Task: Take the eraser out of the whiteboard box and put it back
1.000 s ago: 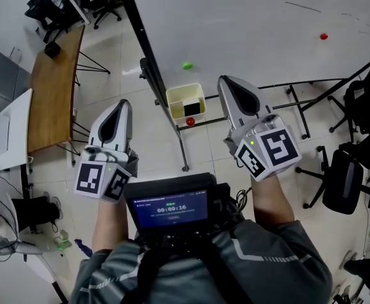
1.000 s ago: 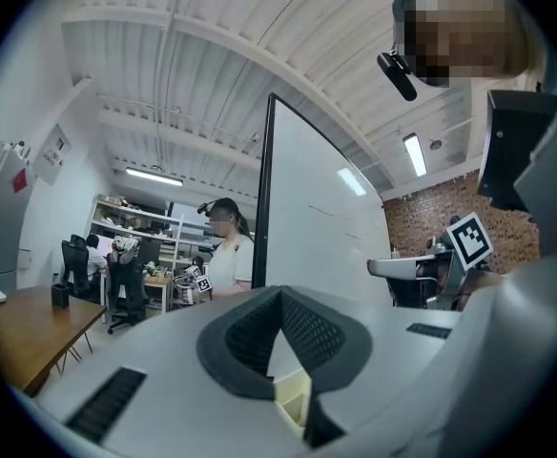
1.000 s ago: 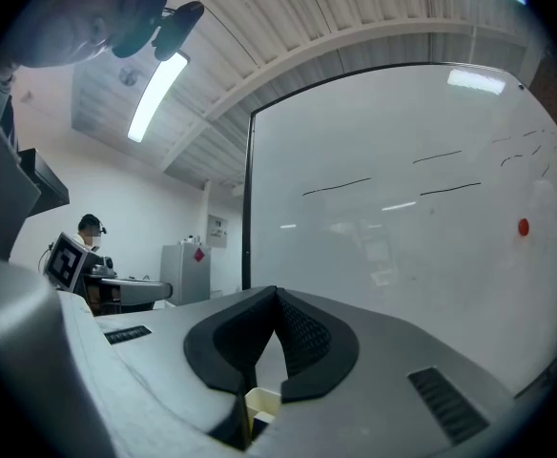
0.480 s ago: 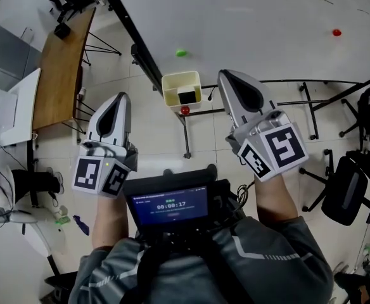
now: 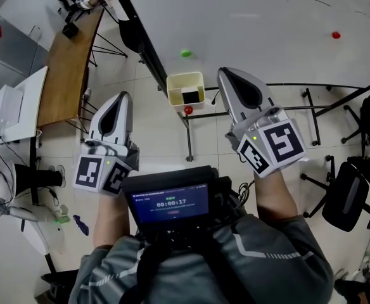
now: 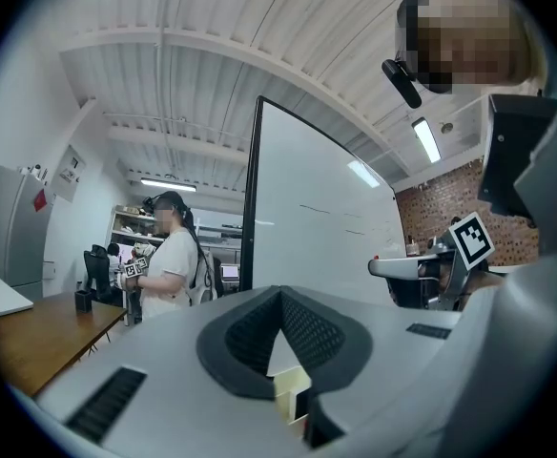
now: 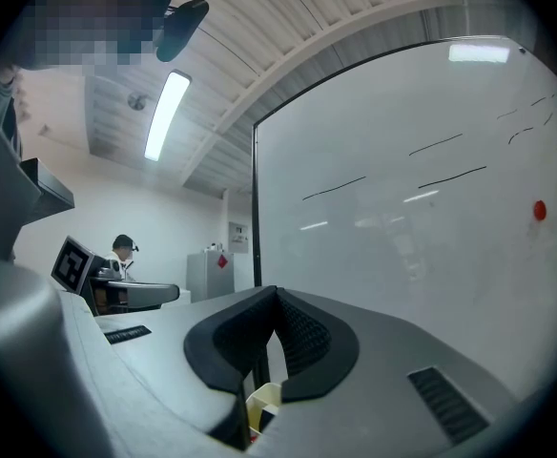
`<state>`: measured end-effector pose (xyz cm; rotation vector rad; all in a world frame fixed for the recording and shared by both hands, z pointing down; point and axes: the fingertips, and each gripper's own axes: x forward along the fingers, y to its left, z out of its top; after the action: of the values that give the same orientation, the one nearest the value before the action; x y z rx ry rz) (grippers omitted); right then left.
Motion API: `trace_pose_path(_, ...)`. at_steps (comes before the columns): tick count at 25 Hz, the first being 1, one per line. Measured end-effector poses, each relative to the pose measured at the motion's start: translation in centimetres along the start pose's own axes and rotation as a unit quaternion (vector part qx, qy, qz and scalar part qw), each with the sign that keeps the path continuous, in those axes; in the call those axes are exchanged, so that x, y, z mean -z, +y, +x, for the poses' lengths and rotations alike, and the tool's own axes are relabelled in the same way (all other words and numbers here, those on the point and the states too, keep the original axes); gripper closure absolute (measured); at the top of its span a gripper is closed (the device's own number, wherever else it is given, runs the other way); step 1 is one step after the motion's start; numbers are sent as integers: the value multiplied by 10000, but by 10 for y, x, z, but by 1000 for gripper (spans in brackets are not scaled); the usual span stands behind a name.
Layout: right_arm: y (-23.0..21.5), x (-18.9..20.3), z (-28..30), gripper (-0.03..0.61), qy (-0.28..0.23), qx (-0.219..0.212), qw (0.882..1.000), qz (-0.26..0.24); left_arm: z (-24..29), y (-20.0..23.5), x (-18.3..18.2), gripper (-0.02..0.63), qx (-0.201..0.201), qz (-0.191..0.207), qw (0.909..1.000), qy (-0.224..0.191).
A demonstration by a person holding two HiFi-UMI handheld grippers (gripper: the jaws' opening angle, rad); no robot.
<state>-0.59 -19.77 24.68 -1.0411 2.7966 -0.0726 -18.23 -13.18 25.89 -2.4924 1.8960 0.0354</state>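
We see the whiteboard box (image 5: 176, 91), a pale yellow open-topped tray, set against the lower edge of the upright whiteboard (image 5: 248, 18), its opening facing up towards us. The eraser (image 5: 190, 96), a small dark block, lies inside the box, in its right-hand part, enclosed by the walls.

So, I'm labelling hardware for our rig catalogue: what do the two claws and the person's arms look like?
The left claw and right claw are pale grey tapered shells lined with black ribbed pads. Behind each sits a cube with black-and-white square markers: left cube, right cube. The sleeves are grey with paler stripes.
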Motion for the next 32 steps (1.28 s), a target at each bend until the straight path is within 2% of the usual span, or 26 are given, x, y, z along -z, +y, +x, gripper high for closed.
trace_pose_path(22,7,-5,10,555,-35,203,9998,-48,4,15,-5,581,208,38,9998,-35)
trace_pose_path(32,-4,4,-7,555,105,-51,9999,32,-3,-12,8,581,32,-29,10000,75)
